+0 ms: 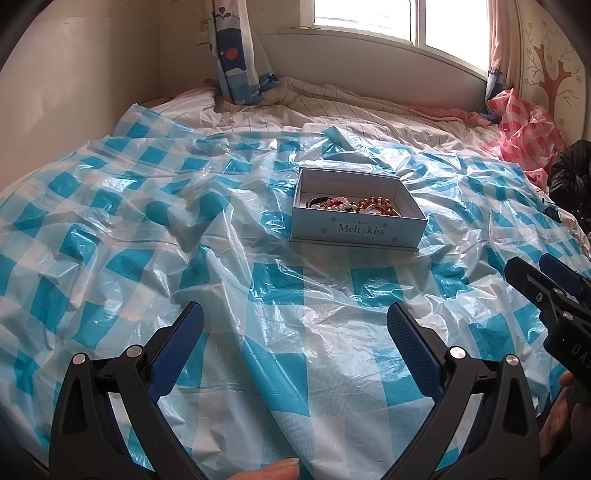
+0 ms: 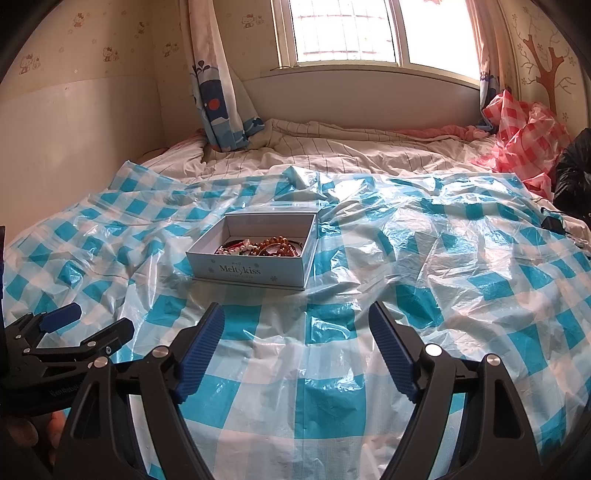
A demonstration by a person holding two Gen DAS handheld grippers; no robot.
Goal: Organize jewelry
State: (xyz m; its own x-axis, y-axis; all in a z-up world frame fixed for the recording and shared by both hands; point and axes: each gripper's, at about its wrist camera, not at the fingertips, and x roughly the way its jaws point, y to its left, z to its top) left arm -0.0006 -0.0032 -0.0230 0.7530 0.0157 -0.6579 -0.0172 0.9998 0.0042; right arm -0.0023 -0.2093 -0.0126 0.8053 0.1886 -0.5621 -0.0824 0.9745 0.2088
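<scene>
Bed (image 1: 258, 122) covered with a crinkled blue-and-white checked plastic sheet (image 1: 303, 295). The pale blue box (image 1: 354, 230) printed "Meltykiss" sits on that sheet near the middle of the bed, lid off, upright. All the jewelry (image 1: 354, 204) I see is in it: a heap of beaded bracelets, white-and-red beads on the left, brown beads on the right, tangled so I can't count pieces. In the right wrist view the same box (image 2: 255, 271) lies ahead and a bit left of my right claw, jewelry (image 2: 266, 246) piled against its near wall.

My left claw (image 1: 295, 325) is spread wide, nothing between the blue pads, hanging over bare sheet well short of the box. My right claw (image 2: 297, 321) is also spread wide and empty, over the sheet, apart from the box. Each claw shows at the edge of the other's view: right claw (image 1: 535, 273) at the right edge, left claw (image 2: 92, 321) at the lower left, both with jaws apart.

A fingertip (image 1: 273, 470) shows at the bottom edge of the left view. Pink checked plastic (image 2: 521, 136) is bunched at the far right of the bed beside a black bag (image 2: 572, 173). Curtain (image 2: 218, 96) and window (image 2: 354, 33) behind the bed.
</scene>
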